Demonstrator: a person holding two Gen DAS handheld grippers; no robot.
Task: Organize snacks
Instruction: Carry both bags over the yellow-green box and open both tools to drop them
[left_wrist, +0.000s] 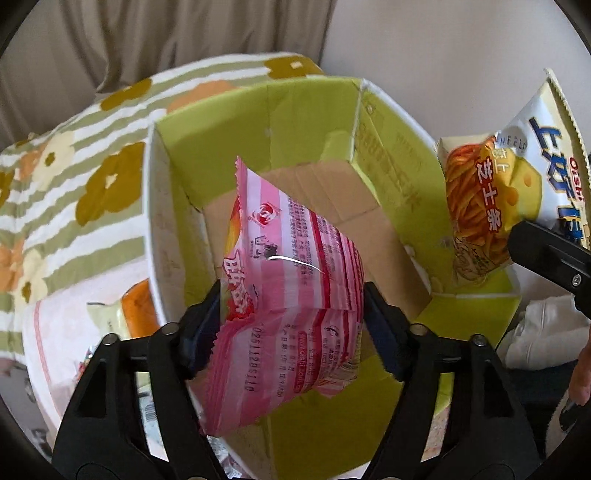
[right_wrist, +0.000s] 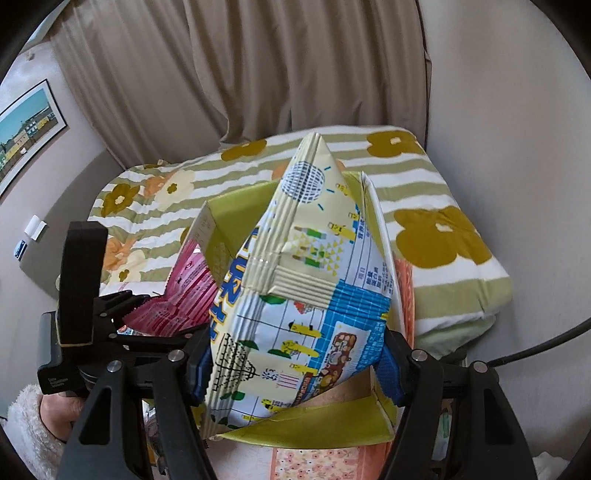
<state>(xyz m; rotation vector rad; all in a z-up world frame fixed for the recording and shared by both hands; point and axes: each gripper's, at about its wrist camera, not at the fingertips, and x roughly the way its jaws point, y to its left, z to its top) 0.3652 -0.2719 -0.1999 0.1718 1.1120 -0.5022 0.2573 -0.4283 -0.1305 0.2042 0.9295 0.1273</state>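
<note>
Over the open green box (left_wrist: 295, 122) on the bed, the left gripper (left_wrist: 291, 325) has a pink snack bag (left_wrist: 291, 280) between its jaws — the pads stand just beside the bag's sides, and I cannot tell whether they still press it. The right gripper (right_wrist: 295, 365) pinches a yellow-and-blue snack bag (right_wrist: 299, 302) — puffed, upright, above the box's near right corner, beside the pink one.

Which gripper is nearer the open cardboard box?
Left. The left gripper hangs over the cardboard box with a pink snack bag; the right gripper holds a cheese-stick bag beside its rim.
</note>
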